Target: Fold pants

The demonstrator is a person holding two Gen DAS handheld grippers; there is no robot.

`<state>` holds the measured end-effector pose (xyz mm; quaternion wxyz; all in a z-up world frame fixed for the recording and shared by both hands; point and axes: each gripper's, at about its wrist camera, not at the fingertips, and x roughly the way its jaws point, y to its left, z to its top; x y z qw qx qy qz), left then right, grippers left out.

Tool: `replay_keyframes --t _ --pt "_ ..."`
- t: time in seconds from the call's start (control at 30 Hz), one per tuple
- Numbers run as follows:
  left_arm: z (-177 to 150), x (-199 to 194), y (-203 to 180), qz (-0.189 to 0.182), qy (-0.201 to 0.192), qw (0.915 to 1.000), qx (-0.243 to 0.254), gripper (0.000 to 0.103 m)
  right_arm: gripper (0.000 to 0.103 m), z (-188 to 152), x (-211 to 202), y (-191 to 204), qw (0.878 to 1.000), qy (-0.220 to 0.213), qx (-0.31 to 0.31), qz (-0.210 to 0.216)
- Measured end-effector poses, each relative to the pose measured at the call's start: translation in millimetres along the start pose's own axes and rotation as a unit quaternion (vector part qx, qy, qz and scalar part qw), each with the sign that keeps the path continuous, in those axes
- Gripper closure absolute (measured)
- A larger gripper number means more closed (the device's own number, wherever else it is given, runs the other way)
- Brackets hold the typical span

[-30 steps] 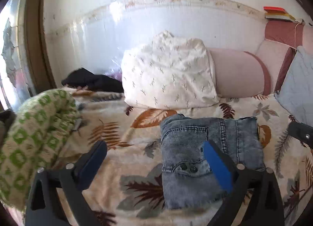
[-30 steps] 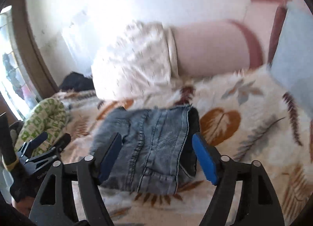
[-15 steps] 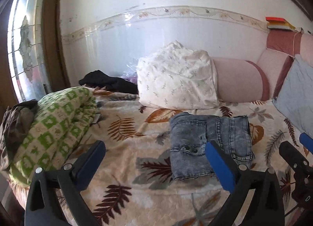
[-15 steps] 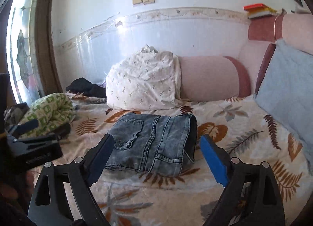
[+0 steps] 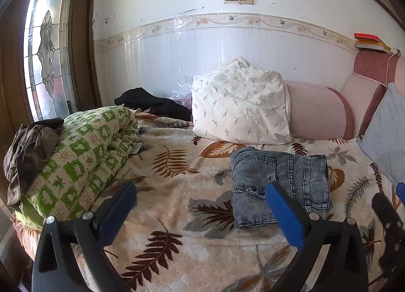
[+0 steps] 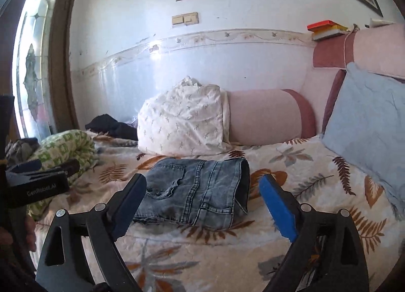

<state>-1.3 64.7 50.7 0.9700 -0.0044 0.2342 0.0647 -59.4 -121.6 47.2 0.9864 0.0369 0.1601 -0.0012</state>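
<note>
- Nothing here holds anything; the bed (image 5: 177, 185) with its leaf-print cover just carries loose things.
- Ahead of the left gripper (image 5: 202, 206), a white pillow (image 5: 240, 105) leans on a pink bolster (image 5: 316, 112); a rolled green quilt (image 5: 83, 155) lies to its left with dark clothes (image 5: 152, 102) beyond.
- A blue cushion (image 6: 367, 125) stands to the right of the right gripper (image 6: 202, 196).
- Both grippers hang above the cover with fingers spread wide, gripping nothing.
- The pants (image 6: 197, 185) lie just ahead of the right gripper, between its fingers in view, and ahead-right of the left.
- They are grey-blue denim, folded into a compact flat bundle, with the buttons facing up.
</note>
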Motion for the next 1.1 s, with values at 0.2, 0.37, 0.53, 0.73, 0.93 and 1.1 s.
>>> replay_keyframes --t 0.2,0.37,0.53,0.73,0.93,1.1 --pt "0.5 -1.0 5.0 0.010 -0.005 0.9999 -0.005 0.000 0.011 -6.3 4.9 12.5 1.000 0.009 -0.024 0.000" --pt "-1.1 3.4 7.1 0.022 -0.002 0.9998 -0.003 0.000 0.011 -10.2 10.6 16.2 0.999 0.015 -0.033 0.001" --pt "-2.8 11.1 9.4 0.023 0.004 0.9997 0.002 0.000 0.011 -13.5 19.1 20.9 0.999 0.026 -0.039 0.004" --pt "-2.1 17.9 13.8 0.026 0.008 0.9996 0.001 0.000 0.011 -14.9 25.8 26.7 0.998 0.032 -0.050 0.007" --pt "-1.2 22.5 18.2 0.024 0.011 0.9996 -0.006 0.000 0.011 -14.5 30.4 26.9 0.998 0.034 -0.049 0.010" --pt "-3.2 26.3 16.4 0.022 0.015 0.9997 -0.001 0.000 0.011 -16.1 34.0 29.4 0.998 0.040 -0.054 0.011"
